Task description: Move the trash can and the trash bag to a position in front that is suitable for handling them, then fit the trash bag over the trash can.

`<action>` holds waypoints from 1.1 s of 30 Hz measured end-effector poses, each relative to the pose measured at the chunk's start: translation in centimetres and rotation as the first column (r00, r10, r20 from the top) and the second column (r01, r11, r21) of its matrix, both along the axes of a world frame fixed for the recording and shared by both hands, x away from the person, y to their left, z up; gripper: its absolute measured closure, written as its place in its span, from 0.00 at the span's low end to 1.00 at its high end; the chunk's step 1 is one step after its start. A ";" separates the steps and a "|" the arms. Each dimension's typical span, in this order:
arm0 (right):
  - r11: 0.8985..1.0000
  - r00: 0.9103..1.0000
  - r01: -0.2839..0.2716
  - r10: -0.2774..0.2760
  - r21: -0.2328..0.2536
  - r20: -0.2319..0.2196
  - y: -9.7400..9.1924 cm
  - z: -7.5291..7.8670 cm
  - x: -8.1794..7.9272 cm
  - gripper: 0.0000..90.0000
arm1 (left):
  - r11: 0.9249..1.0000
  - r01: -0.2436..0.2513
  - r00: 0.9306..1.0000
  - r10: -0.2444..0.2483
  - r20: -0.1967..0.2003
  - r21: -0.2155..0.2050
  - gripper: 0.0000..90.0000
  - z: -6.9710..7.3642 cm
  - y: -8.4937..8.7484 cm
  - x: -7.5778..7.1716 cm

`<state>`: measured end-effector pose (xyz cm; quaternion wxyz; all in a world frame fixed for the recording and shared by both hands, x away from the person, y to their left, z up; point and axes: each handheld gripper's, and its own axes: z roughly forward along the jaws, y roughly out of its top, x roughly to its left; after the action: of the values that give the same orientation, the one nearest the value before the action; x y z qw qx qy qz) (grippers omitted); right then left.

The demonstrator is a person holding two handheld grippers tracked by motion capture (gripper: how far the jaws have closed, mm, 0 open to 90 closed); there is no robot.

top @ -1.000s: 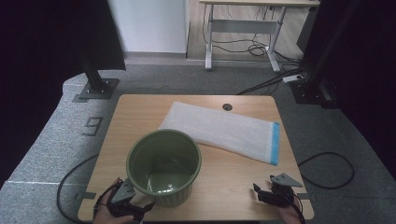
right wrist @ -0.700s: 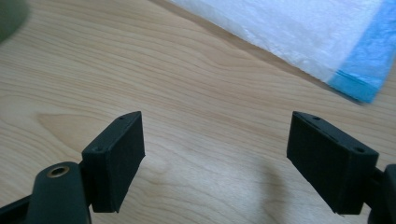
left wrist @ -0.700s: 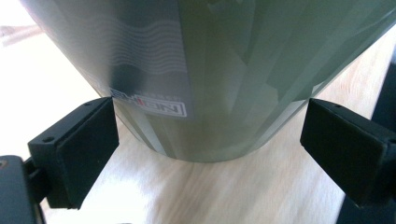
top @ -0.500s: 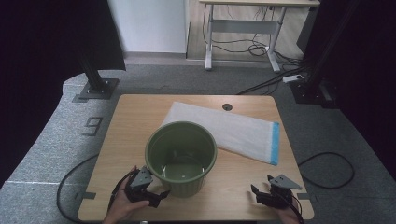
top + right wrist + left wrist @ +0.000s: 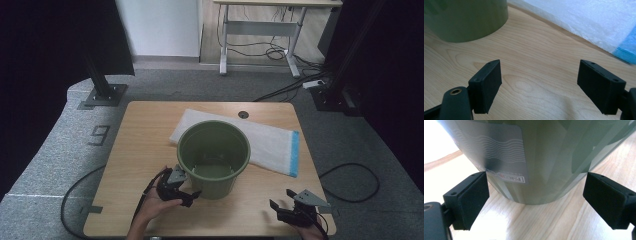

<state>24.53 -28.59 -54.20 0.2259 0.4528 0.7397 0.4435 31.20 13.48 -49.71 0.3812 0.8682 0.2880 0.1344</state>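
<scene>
A dark green plastic pot point(image 5: 214, 157) stands upright on the wooden table point(image 5: 145, 150), its rim hiding part of a white bag point(image 5: 270, 142) behind it. My left gripper point(image 5: 192, 196) is at the pot's lower left side, open. In the left gripper view the pot point(image 5: 544, 157), with a grey label, sits just beyond my left gripper point(image 5: 536, 192); the jaws flank its base without touching. My right gripper point(image 5: 280, 200) rests open near the front right corner. Bare wood lies between the jaws of my right gripper point(image 5: 539, 75), with the pot point(image 5: 466, 17) to the left.
The white bag point(image 5: 586, 22) has a blue strip point(image 5: 294, 152) along its right end. A small round hole point(image 5: 243, 114) sits near the table's far edge. Cables trail off the front. Black stands and a desk frame stand on the grey floor beyond.
The pot has shifted right and away from the front left toward the table's middle. My left gripper followed at its base. My right gripper has barely moved.
</scene>
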 end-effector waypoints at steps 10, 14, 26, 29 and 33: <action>0.997 0.999 0.033 -0.032 -0.072 0.011 0.8 0.1 -0.1 0.23 | 0.992 -0.120 0.991 0.117 0.064 0.047 0.13 -0.2 3.2 -3.1; 0.996 1.000 0.018 -0.019 -0.084 -0.012 1.8 0.2 0.5 0.24 | 0.984 -0.172 0.985 0.170 0.041 0.044 0.13 -0.8 5.8 -3.2; 0.990 0.999 0.043 -0.045 -0.138 -0.016 2.6 -0.1 4.8 0.27 | 0.963 -0.259 0.966 0.259 0.003 0.070 0.15 -2.5 9.0 -3.1; 0.990 0.997 0.077 -0.078 -0.114 -0.010 2.7 0.2 7.1 0.31 | 0.959 -0.273 0.962 0.274 -0.013 0.073 0.15 -2.9 9.4 -3.4; 0.982 0.997 0.071 -0.070 -0.172 0.015 3.9 0.4 10.3 0.38 | 0.952 -0.297 0.954 0.300 -0.025 0.070 0.15 -3.1 10.1 -4.1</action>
<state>34.83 -24.74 -53.79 0.2833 0.4553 0.7579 0.3716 27.14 23.57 -52.84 0.3225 0.8291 0.4180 0.1842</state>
